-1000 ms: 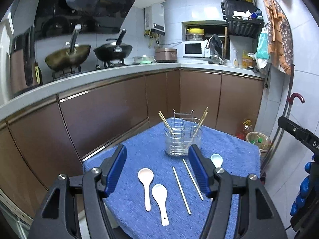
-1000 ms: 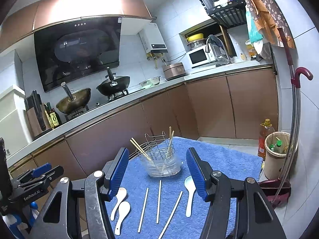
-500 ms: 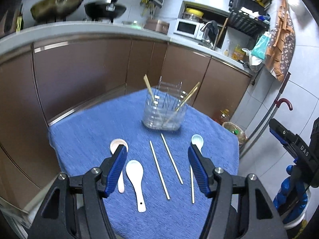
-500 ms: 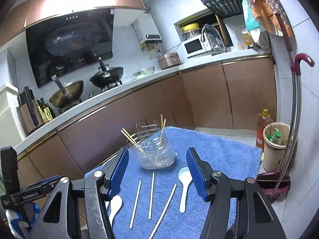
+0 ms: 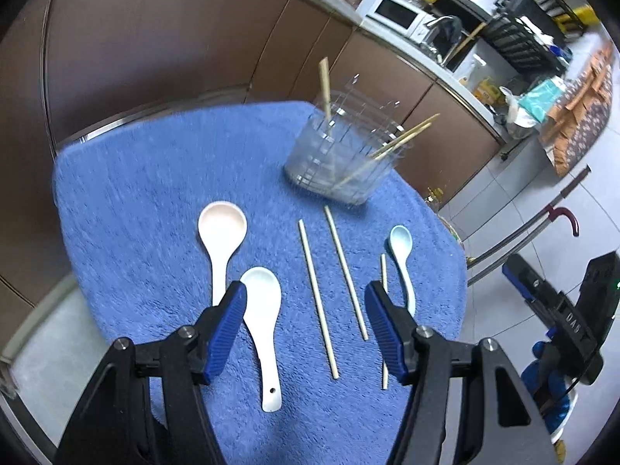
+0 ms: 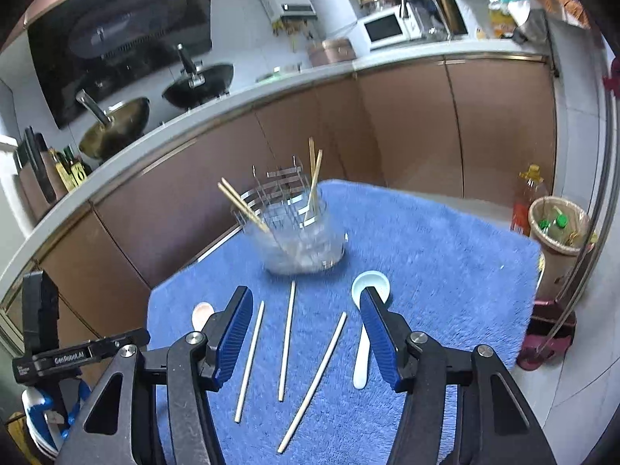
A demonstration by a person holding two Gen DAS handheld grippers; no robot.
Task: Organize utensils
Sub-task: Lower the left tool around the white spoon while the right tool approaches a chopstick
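Both tongs, left (image 5: pixel 306 321) and right (image 6: pixel 306 325), hung open and empty above the blue-covered worktop (image 5: pixel 155 178), where three chopsticks (image 6: pixel 286 339) and three spoons (image 5: pixel 223 232) lay before the clear holder (image 6: pixel 300 238).

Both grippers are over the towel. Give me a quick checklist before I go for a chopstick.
1. Left gripper open, empty: ok.
2. Right gripper open, empty: ok.
3. Three loose chopsticks lie apart on the towel, not stacked: ok.
4. Holder upright: ok.
5. Holder has room beside the chopsticks already in it: cannot tell, blurred.
6. Blue spoon clear of the nearest chopstick: not ok, close alongside.
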